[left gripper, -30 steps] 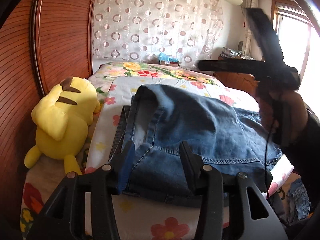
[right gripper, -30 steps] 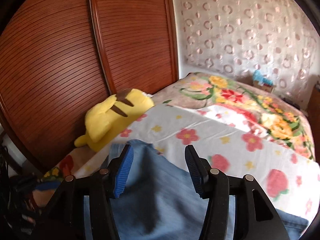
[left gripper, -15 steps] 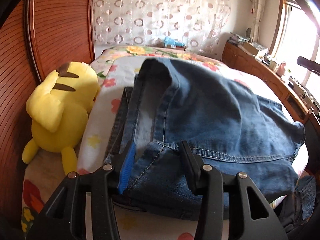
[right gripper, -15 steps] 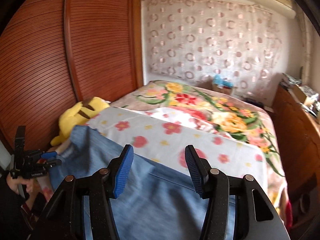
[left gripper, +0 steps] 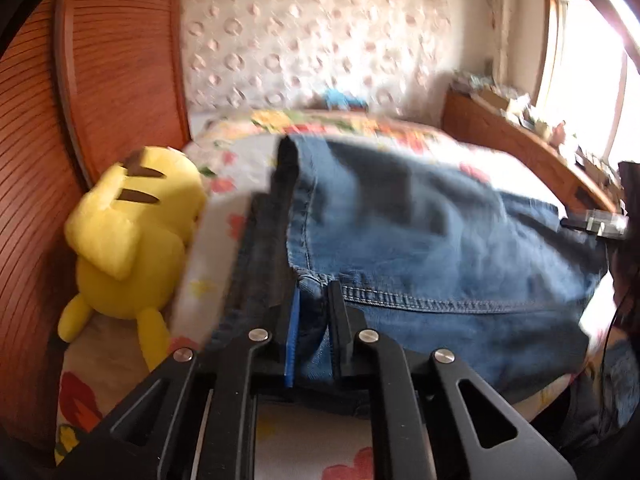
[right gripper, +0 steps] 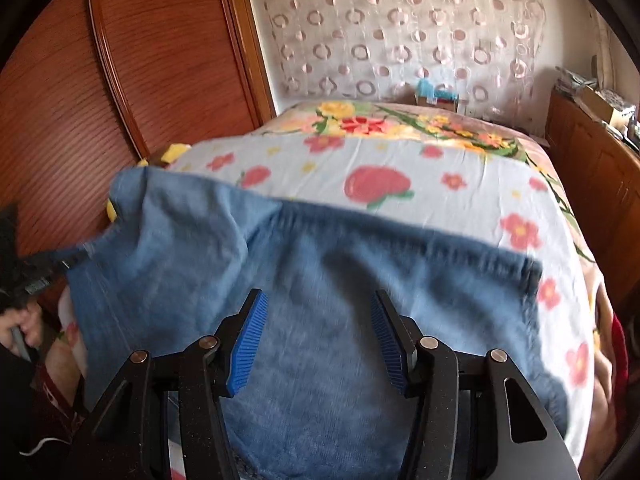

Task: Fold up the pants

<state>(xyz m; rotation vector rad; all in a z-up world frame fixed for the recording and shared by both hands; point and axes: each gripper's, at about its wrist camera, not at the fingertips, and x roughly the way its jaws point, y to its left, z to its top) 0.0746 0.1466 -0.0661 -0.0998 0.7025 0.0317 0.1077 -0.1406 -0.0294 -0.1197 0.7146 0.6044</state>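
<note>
Left tongs (left gripper: 314, 300) pinching jeans (left gripper: 420, 248), right tongs (right gripper: 318, 316) agape

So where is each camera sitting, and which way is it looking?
Left wrist: sits on the left claw, looking up the bed; its fingers have just been closing on the jeans. The right claw shows at the right edge.
Right wrist: sits on the right claw, open over the jeans, looking up the bed; a hand shows far left.
Both see jeans, bed, curtain.
</note>
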